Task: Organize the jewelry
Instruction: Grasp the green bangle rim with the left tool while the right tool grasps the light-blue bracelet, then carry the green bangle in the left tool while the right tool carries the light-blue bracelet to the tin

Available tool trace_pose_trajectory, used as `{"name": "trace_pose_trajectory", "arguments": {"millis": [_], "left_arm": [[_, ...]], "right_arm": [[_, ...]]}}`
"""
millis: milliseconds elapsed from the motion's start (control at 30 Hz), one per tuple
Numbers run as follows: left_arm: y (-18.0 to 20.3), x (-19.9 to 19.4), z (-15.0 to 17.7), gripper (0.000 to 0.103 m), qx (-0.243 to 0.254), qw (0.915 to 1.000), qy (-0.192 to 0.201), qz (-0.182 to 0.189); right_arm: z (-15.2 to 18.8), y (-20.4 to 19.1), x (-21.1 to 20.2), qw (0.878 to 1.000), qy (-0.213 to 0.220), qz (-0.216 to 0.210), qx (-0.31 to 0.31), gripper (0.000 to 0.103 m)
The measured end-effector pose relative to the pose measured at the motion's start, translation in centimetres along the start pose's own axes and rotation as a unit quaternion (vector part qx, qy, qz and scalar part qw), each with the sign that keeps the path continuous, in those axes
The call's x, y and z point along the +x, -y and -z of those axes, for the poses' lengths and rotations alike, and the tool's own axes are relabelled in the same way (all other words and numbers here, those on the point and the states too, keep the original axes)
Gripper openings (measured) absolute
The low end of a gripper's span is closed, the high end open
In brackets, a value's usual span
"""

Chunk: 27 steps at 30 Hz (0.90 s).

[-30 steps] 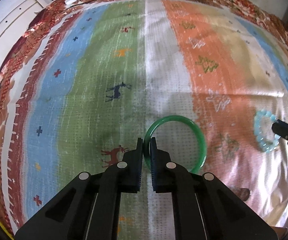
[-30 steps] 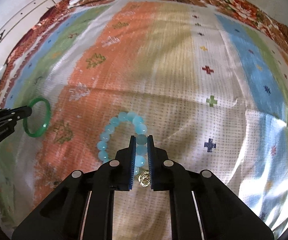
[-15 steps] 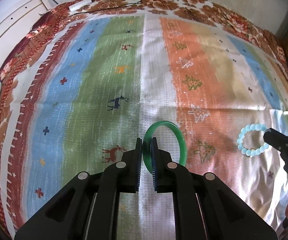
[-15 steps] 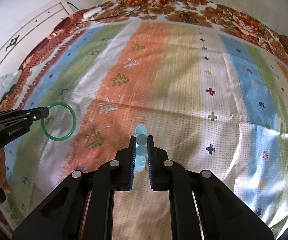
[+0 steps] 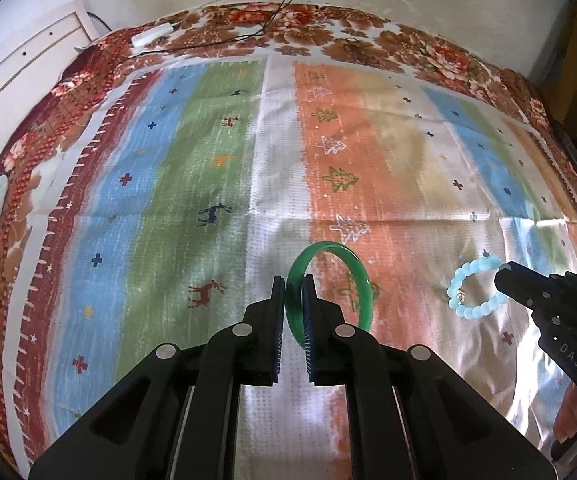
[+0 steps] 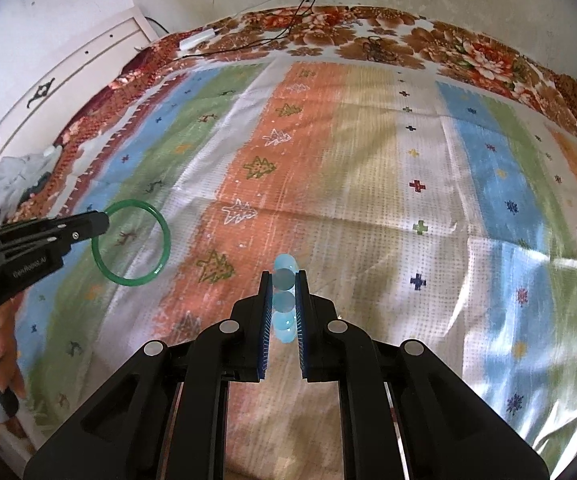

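My left gripper (image 5: 292, 284) is shut on the rim of a green bangle (image 5: 358, 276), which hangs in the air above the striped cloth (image 5: 224, 160). The right wrist view shows the same bangle (image 6: 160, 224) at the left, held by the left gripper (image 6: 102, 222). My right gripper (image 6: 282, 280) is shut on a pale blue bead bracelet (image 6: 284, 302), seen edge-on between its pads. From the left wrist view the bracelet (image 5: 472, 308) hangs as a ring off the right gripper (image 5: 502, 276), a small gold charm on it.
The striped cloth covers a bed with a floral cover (image 6: 368, 36). A white power strip (image 5: 150, 36) with black cables lies at the far edge by the wall. A white cabinet (image 6: 68, 80) stands at the left, with grey clothing (image 6: 16, 180) beside it. A hand (image 6: 0, 344) holds the left handle.
Both grippers have risen off the cloth, lifting the bangle and the bead bracelet with them. The bracelet now hangs edge-on between the right pads. More of the far wall shows.
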<state>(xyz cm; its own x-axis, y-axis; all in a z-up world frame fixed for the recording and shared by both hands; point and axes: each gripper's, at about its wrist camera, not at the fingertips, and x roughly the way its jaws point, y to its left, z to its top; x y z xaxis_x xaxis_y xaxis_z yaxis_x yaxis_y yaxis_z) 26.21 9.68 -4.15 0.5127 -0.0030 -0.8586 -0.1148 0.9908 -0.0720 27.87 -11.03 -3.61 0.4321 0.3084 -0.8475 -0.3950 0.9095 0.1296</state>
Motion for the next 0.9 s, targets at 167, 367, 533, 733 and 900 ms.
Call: {"name": "trace_pose_trajectory", "arguments": {"millis": [167, 367, 533, 733, 900], "left_arm": [[0.1, -0.9, 0.4, 0.008, 0.004, 0.9999, 0.010, -0.008], [0.2, -2.3, 1.4, 0.008, 0.003, 0.9998, 0.020, -0.004], [0.7, -3.9, 2.2, 0.009, 0.007, 0.9993, 0.036, 0.004], [1.6, -5.7, 3.3, 0.009, 0.018, 0.9983, 0.053, 0.016], [2.3, -7.1, 4.0, 0.009, 0.030, 0.9969, 0.066, 0.031]], "right_arm": [[0.5, 0.0, -1.2, 1.000, 0.009, 0.007, 0.000, 0.012], [1.3, -0.1, -3.0, 1.000, 0.024, 0.010, -0.001, 0.012], [1.9, -0.2, -4.0, 1.000, 0.031, 0.008, 0.002, 0.012], [2.6, -0.7, -6.0, 0.999, 0.048, -0.001, 0.001, 0.012], [2.9, -1.3, -7.2, 0.998, 0.058, -0.009, -0.005, 0.012]]}}
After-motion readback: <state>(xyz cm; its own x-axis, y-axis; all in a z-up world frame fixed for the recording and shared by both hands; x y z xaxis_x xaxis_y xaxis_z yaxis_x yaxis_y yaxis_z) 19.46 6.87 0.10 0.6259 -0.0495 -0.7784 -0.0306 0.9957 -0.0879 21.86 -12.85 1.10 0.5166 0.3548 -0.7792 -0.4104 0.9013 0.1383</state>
